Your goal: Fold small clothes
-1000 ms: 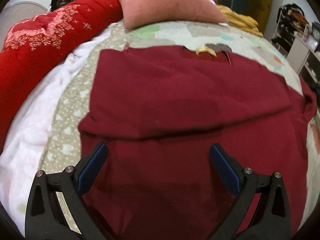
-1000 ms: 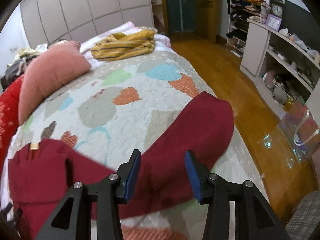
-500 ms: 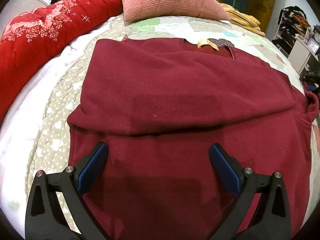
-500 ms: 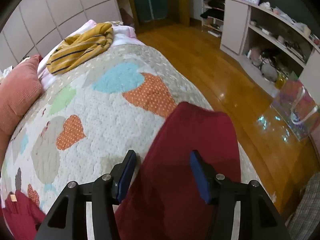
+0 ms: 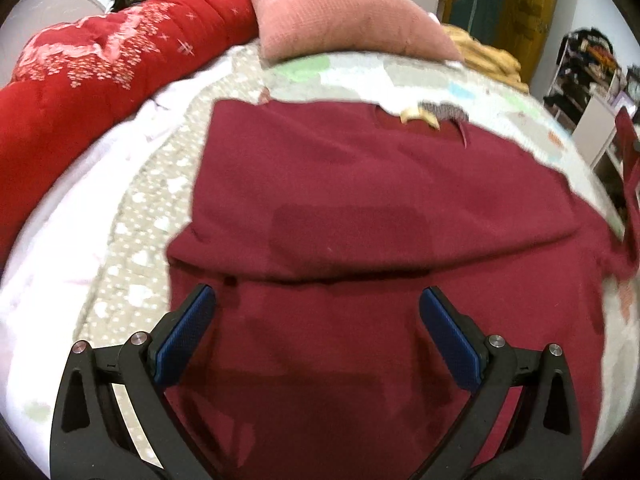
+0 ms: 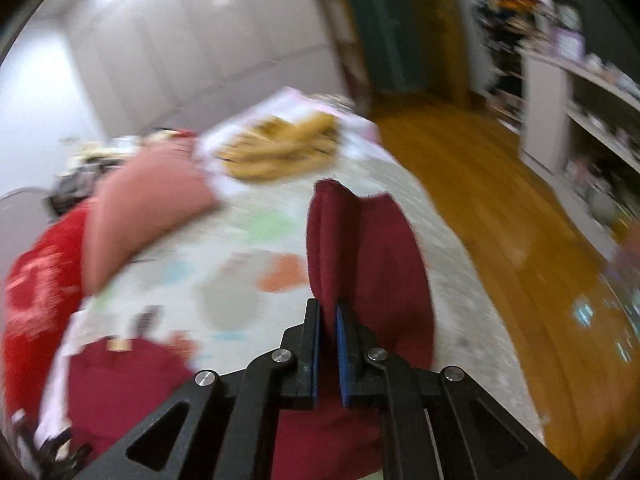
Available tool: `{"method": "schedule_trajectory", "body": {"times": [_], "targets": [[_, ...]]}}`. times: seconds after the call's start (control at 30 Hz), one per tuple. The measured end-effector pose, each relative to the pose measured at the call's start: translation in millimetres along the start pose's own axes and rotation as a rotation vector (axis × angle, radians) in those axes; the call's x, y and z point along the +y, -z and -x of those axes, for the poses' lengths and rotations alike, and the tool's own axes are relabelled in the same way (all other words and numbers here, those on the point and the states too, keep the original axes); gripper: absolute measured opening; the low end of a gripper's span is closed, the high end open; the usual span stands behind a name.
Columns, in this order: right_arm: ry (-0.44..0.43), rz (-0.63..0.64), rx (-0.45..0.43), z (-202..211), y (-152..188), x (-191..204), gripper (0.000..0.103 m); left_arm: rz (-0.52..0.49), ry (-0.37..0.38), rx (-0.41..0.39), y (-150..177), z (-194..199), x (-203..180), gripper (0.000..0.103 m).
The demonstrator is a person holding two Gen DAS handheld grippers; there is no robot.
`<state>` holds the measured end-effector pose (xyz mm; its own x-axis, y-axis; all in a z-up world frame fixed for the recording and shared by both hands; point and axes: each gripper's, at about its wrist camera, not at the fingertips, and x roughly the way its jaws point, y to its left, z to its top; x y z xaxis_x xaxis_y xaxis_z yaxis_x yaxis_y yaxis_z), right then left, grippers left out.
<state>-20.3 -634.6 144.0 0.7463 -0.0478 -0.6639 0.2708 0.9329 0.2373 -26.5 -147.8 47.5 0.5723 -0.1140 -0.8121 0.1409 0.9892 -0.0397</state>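
Note:
A dark red sweater [image 5: 360,208] lies flat on the patterned bedspread [image 5: 132,208], its left side folded over in a wide flap. My left gripper [image 5: 316,294] hovers over the sweater's lower part, jaws wide open, nothing between the blue pads. My right gripper [image 6: 327,312] is shut on the sweater's right sleeve [image 6: 372,256], with the cloth pinched between the pads and standing up past them, lifted off the bed. The raised sleeve [image 5: 626,132] also shows at the far right edge of the left wrist view. The right wrist view is motion-blurred.
A pink pillow [image 5: 344,12] and a red quilt [image 5: 100,80] lie at the head and left side of the bed. A yellow striped garment [image 6: 280,148] sits at the far end. Right of the bed are a wooden floor [image 6: 500,220] and shelves [image 6: 580,100].
My right gripper has closed on the right sleeve and raised it off the bed. The left gripper has stayed open over the sweater, hardly moving.

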Motion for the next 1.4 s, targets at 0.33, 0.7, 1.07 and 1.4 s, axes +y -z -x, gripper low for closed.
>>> {"method": "schedule_trajectory", "body": {"times": [0.33, 0.7, 1.07, 1.4], "targets": [[-0.448, 0.330, 0.023, 13.2, 31.0, 206.8, 0.007, 0.131, 0.004, -0.110, -18.1, 49.9, 54.5, 0.102], [-0.454, 0.460, 0.348, -90.9, 164.1, 291.7, 0.030, 0.171, 0.017, -0.083, -25.4, 38.6, 70.7, 0.102], [-0.341, 0.324, 0.189, -1.8, 141.0, 179.2, 0.044, 0.040, 0.071, 0.015, -66.4, -24.5, -3.7, 0.102], [-0.167, 0.159, 0.172, 6.1, 139.4, 90.3, 0.044, -0.017, 0.102, 0.083, -84.7, -52.8, -39.8, 0.017]]}}
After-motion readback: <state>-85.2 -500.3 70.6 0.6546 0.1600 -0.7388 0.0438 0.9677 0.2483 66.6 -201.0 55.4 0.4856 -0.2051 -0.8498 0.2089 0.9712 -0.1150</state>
